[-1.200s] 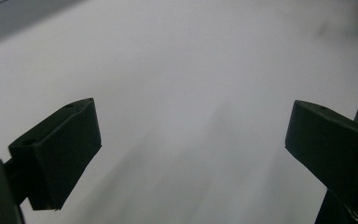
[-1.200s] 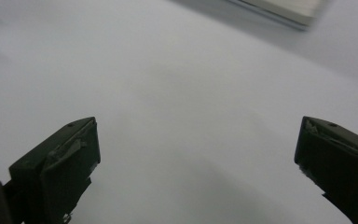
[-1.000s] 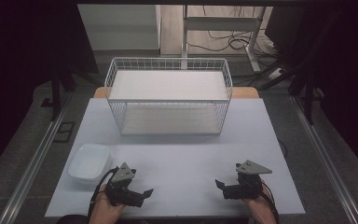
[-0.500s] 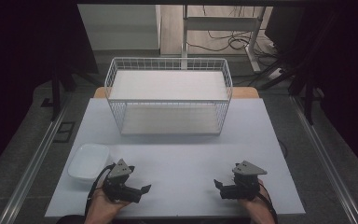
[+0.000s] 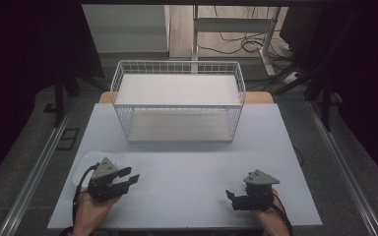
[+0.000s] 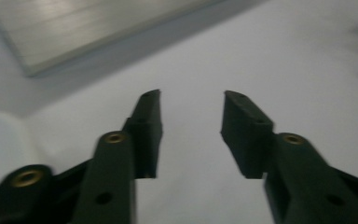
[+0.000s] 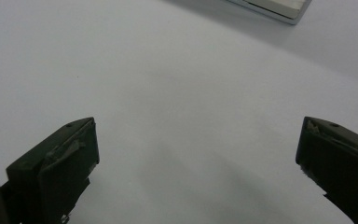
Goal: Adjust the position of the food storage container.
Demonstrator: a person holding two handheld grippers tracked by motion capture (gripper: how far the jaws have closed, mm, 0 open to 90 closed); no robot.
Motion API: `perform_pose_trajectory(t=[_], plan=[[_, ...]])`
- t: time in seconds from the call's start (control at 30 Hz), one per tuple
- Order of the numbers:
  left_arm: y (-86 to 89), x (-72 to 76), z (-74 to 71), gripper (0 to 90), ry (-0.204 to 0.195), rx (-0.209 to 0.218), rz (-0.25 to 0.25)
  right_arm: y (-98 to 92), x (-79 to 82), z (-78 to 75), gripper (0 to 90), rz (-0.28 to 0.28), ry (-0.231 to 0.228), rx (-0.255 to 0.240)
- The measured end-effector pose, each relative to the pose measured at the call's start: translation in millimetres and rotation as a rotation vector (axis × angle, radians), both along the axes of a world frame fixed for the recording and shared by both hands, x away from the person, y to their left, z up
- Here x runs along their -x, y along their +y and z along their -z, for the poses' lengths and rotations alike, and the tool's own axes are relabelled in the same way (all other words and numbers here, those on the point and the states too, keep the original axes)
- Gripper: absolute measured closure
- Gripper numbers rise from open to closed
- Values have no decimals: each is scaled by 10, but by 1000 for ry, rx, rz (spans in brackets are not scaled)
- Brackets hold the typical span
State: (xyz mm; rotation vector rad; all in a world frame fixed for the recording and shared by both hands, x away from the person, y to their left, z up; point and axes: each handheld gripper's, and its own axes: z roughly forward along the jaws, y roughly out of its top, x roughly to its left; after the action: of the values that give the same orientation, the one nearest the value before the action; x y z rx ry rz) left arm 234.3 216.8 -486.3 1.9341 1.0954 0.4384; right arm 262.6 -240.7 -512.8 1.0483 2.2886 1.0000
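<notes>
Above the tabletop, left tongs had just been closing, empty; right tongs gaped wide, empty.

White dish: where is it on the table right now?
In the high view the white dish lies near the table's front-left corner, partly hidden behind the left tool, well short of the wire basket.

The left gripper hides most of the white dish. In the left gripper view the dish is blurred and cut by the left edge. The basket is cut by the right gripper view's top edge.
</notes>
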Motion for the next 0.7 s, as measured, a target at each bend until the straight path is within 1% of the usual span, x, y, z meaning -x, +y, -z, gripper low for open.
perform_pose_trajectory(t=[0.1, 0.2, 0.23, 0.27, 0.3, 0.33, 0.37, 0.43, 0.47, 0.5, 0.53, 0.7], plan=[[114, -11, -20, 729, -6, 1, -33, 3, 0, 4, 0, -1, 0, 6], [229, -28, -23, 808, -3, -4, -46, 5, 0, 5, 0, 1, -1, 7], [329, -40, -27, 853, 1, 17, -54, 8, 0, 6, 0, 2, -2, 6], [329, -40, -27, 864, 1, 17, -54, 8, 0, 6, 0, 2, -2, 6], [394, -44, -34, 864, 2, 31, -66, 8, 1, 6, 0, 3, -3, 7], [432, -44, -39, 884, 2, 35, -74, 10, 1, 6, 0, 2, -4, 6], [482, -45, -47, 898, 2, 36, -87, 12, 1, 7, 0, 2, -4, 6], [585, -51, -53, 899, 2, 36, -118, 12, 1, 9, 0, 1, -4, 8], [635, -54, -51, 899, 1, 34, -134, 14, 0, 11, 0, 0, -3, 9], [738, -61, -40, 900, -2, 29, -170, 19, 1, 12, 0, -1, -1, 12], [738, -61, -40, 900, -2, 29, -170, 19, 1, 12, 0, -1, -1, 12], [999, -58, -14, 900, -5, 29, -274, 24, 2, 13, 0, -2, -2, 14]])
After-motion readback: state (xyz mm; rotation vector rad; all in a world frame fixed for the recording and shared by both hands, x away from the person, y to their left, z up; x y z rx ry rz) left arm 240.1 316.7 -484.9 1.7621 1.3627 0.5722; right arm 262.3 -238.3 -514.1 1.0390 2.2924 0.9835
